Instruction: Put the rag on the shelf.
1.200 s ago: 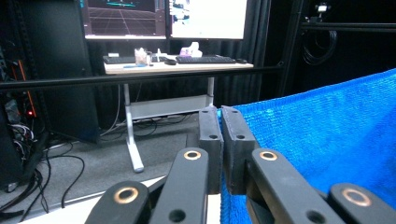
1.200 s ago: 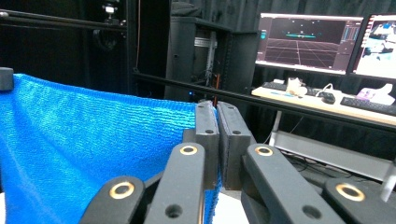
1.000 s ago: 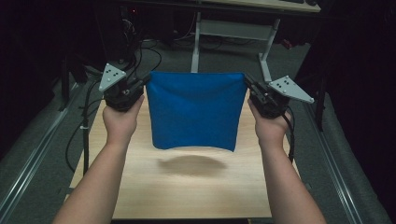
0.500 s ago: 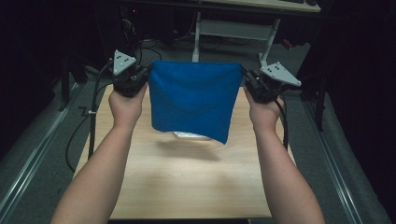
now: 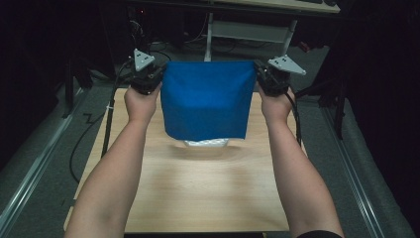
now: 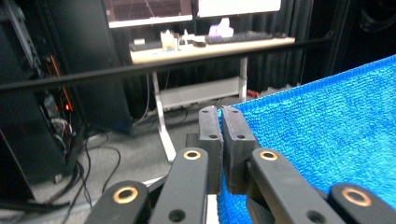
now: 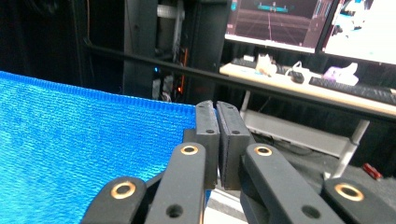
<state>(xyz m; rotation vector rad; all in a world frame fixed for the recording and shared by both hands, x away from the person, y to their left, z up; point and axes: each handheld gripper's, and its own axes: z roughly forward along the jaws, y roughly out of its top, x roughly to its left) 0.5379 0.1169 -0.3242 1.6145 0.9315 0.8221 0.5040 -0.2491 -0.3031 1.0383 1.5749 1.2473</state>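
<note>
Cloth [image 5: 205, 99] is the thing to watch: a second ago it hung lower and nearer the person, its hem well off the table [image 5: 198, 198]; now both hands have carried it away from the person toward the far edge, and its lower hem has come close to the wood, over a small white thing [image 5: 206, 143] lying just under it, too hidden to name. The left gripper [image 5: 148, 79] is pinched tight on the cloth's top left corner, the right gripper [image 5: 270, 79] clamped the same way on the top right corner, so the blue towel hangs stretched flat between them. To my eye that looks like a laying-out: the hem is about to meet the table and the rest can be lowered after it. The table is pale wood, bare apart from the cloth's shadow and that white thing. Beyond the cloth stands a desk [image 6: 210, 46] with a keyboard and lit screens, cables trailing on grey floor, black all round.
</note>
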